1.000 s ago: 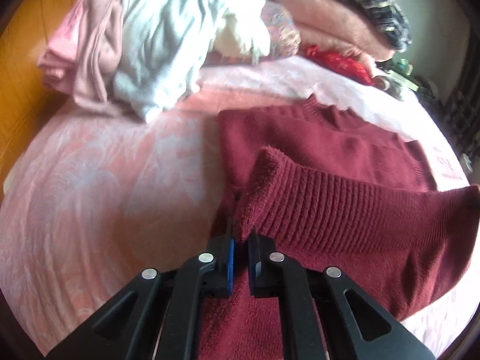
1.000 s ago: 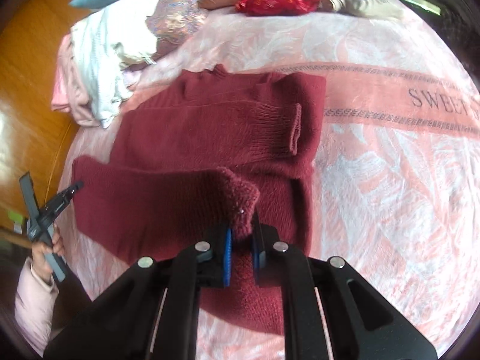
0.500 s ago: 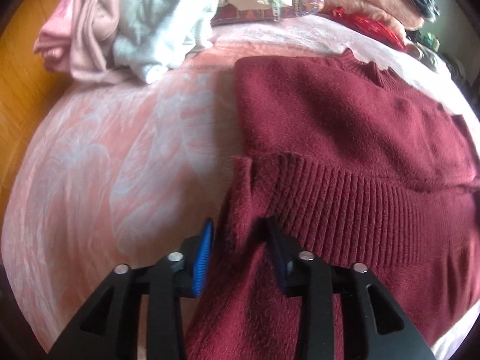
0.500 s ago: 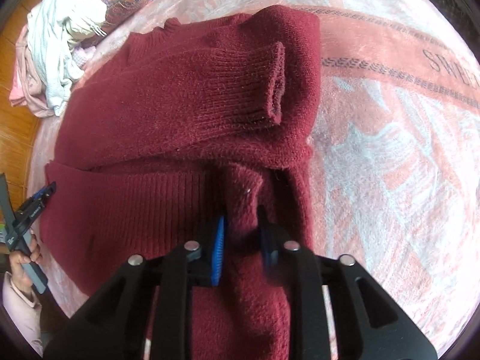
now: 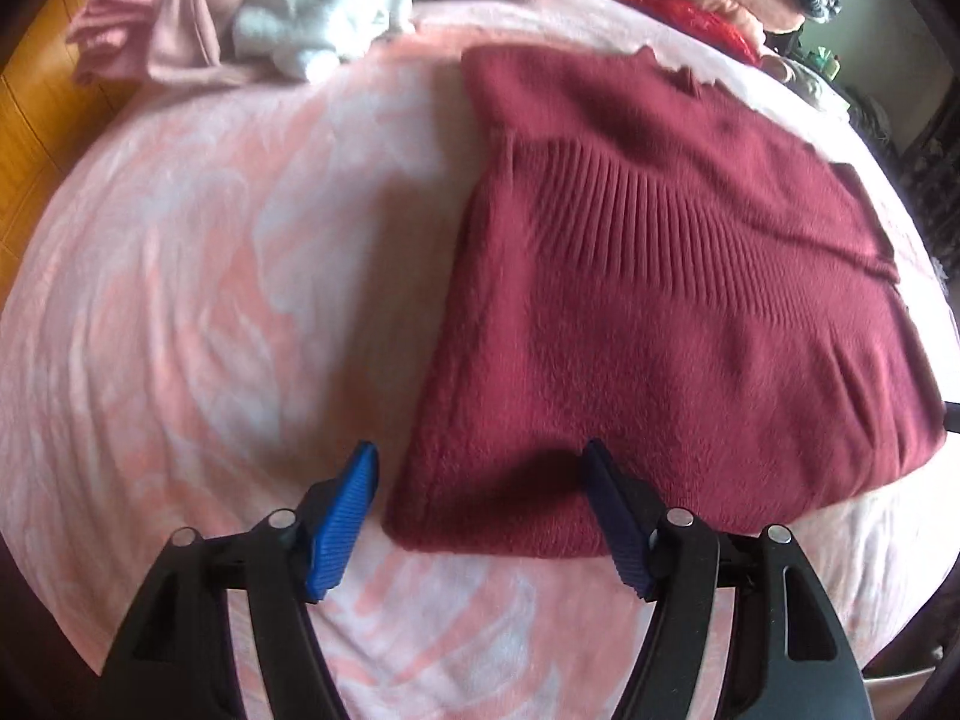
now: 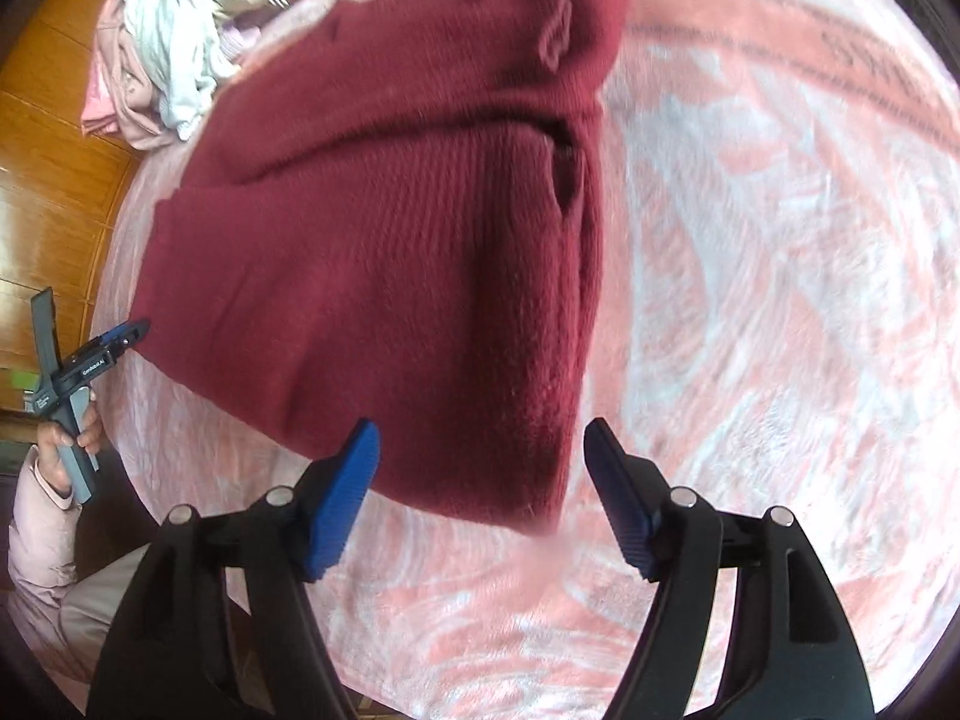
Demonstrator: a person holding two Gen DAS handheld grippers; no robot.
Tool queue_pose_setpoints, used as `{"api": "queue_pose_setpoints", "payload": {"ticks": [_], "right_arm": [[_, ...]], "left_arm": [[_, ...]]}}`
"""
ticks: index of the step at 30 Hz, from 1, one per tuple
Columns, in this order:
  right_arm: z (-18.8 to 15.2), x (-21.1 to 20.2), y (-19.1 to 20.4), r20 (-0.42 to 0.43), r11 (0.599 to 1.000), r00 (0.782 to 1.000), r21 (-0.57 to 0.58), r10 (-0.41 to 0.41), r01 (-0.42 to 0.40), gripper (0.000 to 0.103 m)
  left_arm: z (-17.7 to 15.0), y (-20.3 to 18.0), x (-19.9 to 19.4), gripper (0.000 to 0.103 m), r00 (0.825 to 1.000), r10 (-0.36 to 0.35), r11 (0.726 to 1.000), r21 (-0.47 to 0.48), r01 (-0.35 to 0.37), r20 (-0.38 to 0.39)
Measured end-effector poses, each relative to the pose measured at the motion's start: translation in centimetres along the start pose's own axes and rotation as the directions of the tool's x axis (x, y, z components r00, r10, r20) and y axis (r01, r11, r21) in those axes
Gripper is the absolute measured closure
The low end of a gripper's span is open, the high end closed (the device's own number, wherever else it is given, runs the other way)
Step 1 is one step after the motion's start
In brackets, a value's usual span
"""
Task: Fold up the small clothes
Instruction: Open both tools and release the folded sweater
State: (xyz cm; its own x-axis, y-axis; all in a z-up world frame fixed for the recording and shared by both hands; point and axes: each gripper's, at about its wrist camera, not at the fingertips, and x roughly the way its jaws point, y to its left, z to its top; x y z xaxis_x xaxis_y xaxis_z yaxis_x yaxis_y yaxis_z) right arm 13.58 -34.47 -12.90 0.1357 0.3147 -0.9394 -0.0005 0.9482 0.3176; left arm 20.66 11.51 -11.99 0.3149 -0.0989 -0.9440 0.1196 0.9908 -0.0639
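Two views show the same dark red knitted sweater (image 5: pixel 660 312) lying folded on a bed with a pink and white patterned blanket (image 5: pixel 210 270).

From the left wrist camera, the left gripper (image 5: pixel 480 456) is spread wide and holds nothing. Its blue fingertips (image 5: pixel 345 519) stand on either side of the near left corner of the sweater, a little before its edge. The ribbed hem band runs across the top of the fold. At the far end of the bed lies a pile of pale pink and white clothes (image 5: pixel 258 18).

From the right wrist camera, the right gripper (image 6: pixel 480 438) is also spread wide and empty, just before the near right corner of the sweater (image 6: pixel 390 252). A ribbed cuff (image 6: pixel 558 36) rests on the far part of the sweater. At the left edge, the left gripper (image 6: pixel 129 333) is held by a hand in a pink sleeve (image 6: pixel 69 432), close to the far corner of the sweater. The blanket (image 6: pixel 750 300) carries a darker pink stripe with letters.
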Motion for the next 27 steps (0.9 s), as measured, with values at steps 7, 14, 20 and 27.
{"api": "queue_pose_setpoints", "payload": {"ticks": [7, 14, 20, 27], "right_arm": [[-0.4, 0.1, 0.8, -0.026, 0.999, 0.999, -0.031, 0.036, -0.037, 0.097], [-1.1, 2.8, -1.1, -0.094, 1.0, 0.996, -0.001, -0.005, 0.005, 0.097], [-0.9, 1.0, -0.5, -0.045, 0.999, 0.999, -0.037, -0.001, -0.001, 0.077], [-0.4, 0.8, -0.2, -0.014, 0.999, 1.0, -0.049, 0.023, -0.024, 0.063]], "left_arm": [[0.6, -0.2, 0.5, 0.084, 0.999, -0.038, 0.999, -0.003, 0.038, 0.006], [-0.2, 1.1, 1.5, 0.083, 0.999, -0.043, 0.999, -0.01, 0.043, -0.012], [-0.2, 0.8, 0.8, 0.048, 0.998, -0.061, 0.998, 0.002, 0.061, -0.029], [-0.1, 1.5, 0.0, 0.036, 0.995, -0.098, 0.995, -0.037, 0.097, -0.011]]}}
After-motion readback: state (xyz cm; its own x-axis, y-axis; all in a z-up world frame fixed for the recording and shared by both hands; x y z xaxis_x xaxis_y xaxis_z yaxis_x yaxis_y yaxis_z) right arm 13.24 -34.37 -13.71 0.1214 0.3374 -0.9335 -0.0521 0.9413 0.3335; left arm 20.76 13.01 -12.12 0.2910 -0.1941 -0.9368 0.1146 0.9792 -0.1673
